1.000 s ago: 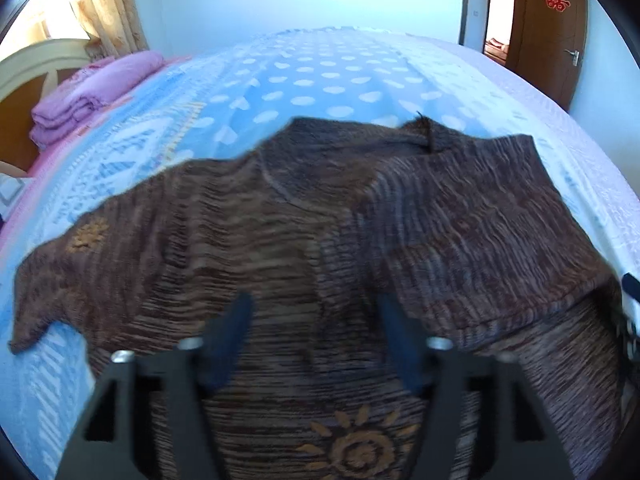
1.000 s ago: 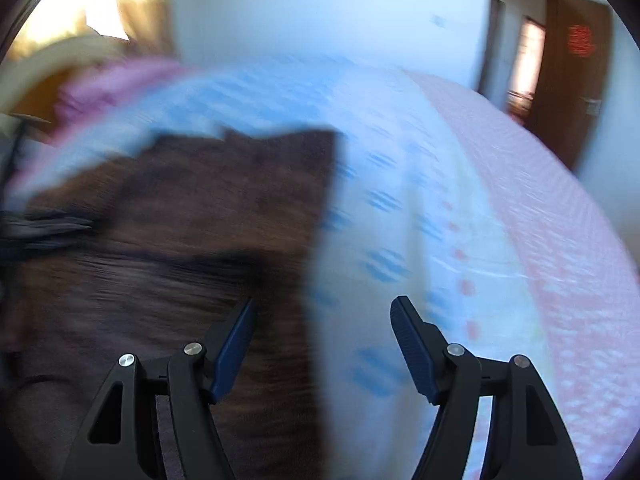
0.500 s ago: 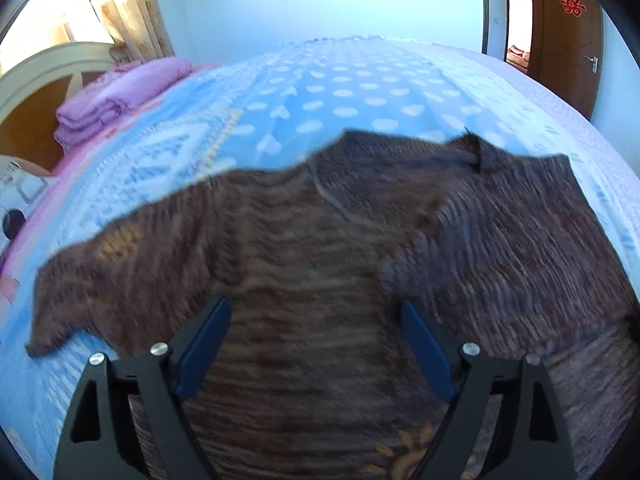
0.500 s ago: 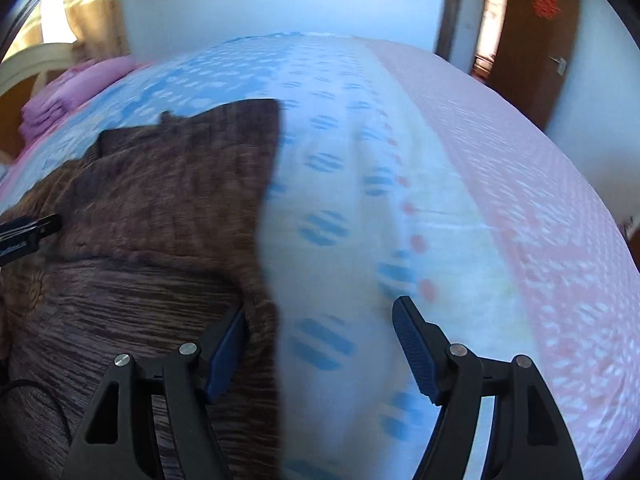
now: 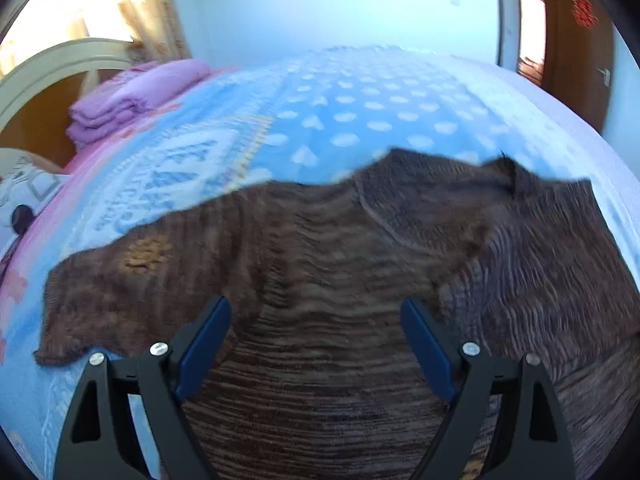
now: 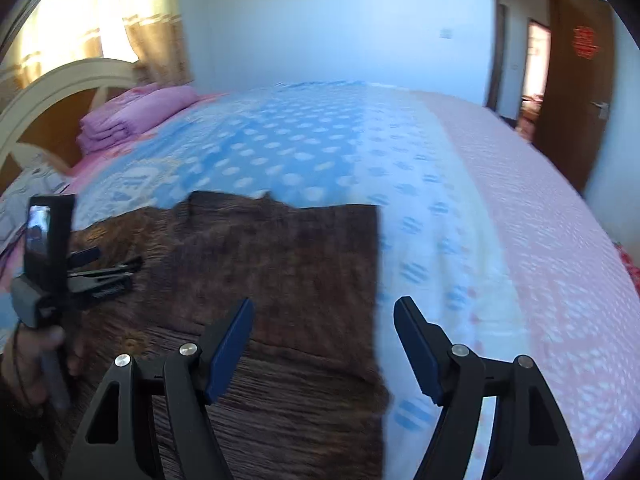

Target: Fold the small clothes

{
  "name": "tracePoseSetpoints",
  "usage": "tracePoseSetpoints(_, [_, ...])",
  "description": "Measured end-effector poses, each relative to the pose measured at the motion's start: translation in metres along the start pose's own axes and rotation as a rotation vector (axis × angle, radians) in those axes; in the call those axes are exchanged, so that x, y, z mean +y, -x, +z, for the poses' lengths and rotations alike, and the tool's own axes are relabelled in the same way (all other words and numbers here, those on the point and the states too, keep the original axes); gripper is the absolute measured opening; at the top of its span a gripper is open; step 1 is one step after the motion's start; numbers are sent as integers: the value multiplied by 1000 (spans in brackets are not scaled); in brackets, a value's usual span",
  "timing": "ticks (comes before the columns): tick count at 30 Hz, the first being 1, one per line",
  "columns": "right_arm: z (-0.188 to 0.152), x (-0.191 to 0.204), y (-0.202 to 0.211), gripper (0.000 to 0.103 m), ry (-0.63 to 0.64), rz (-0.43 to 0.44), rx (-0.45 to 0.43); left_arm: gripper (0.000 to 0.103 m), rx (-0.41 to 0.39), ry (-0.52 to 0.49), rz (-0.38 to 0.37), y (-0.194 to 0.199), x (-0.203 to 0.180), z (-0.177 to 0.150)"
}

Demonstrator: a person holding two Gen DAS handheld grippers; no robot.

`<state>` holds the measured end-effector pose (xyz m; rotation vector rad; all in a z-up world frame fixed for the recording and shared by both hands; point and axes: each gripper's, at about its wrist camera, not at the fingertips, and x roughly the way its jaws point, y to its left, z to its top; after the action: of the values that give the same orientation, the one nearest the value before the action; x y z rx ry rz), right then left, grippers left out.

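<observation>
Left wrist view gives me the sweater lying flat on the bed, its far sleeve still spread out to the side. The near-side sleeve is already folded in over the body, which I judge to be the first fold done. The left gripper hangs over the middle of the body with its fingers wide apart; they have just been opening, and nothing is between them, so no cloth is gripped. I judge this stance to be a release after laying that sleeve down. In the right wrist view the right gripper is also apart and empty, poised above the straight folded edge of the sweater, clear of the fabric. That edge runs neatly along the blue cover, so I read the right side as needing no correction. The left gripper's handle shows at the frame's edge, held in a hand. The spread sleeve is the likely next target. The picture is blurred, so fine creases cannot be judged.
</observation>
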<state>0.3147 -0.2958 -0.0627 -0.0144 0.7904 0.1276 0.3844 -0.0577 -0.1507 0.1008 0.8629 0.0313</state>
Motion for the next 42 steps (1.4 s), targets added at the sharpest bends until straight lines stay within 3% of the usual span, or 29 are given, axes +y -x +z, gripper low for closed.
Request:
tracePoseSetpoints(6, [1,50,-63,73,76,93,89,90,0,-21,-107,2,-5,-3])
tracePoseSetpoints(9, [-1,80,-82,73,171,-6,98,90,21,-48,-83,-4,-7,2])
tracePoseSetpoints(10, [-2,82,-83,73,166,4,94,90,23,-39,-88,-5,-5,4])
tracePoseSetpoints(15, [-10,97,-75,67,176,139,102,91,22,-11,-77,-8,10,5])
tracePoseSetpoints(17, [-20,115,-73,67,244,201,112,91,19,18,-90,-8,18,5])
tracePoseSetpoints(19, [-29,132,-78,67,318,202,120,91,30,19,-104,-9,19,6])
tracePoseSetpoints(20, [-31,135,-83,60,329,198,127,91,30,18,-104,-9,19,6])
tracePoseSetpoints(21, [-33,135,-90,41,325,172,141,91,25,10,-105,-7,19,6])
tracePoseSetpoints(23, [-32,125,-94,17,266,160,124,91,21,-1,-102,-6,18,6])
tracePoseSetpoints(24, [-31,119,-93,8,235,182,124,91,20,0,-107,-5,19,6])
tracePoseSetpoints(25, [-31,112,-90,7,202,208,123,91,18,6,-122,-4,20,7])
tracePoseSetpoints(30, [-46,112,-82,5,237,226,125,77,14,8,-219,-6,13,20])
tracePoseSetpoints(33, [-50,106,-80,4,216,234,115,58,55,-16,-296,-16,-1,24])
tracePoseSetpoints(35, [-51,104,-80,4,204,237,111,36,81,-25,-318,-22,-8,24])
tracePoseSetpoints(42, [-58,108,-76,4,221,218,94,37,59,-39,-375,-17,-24,22])
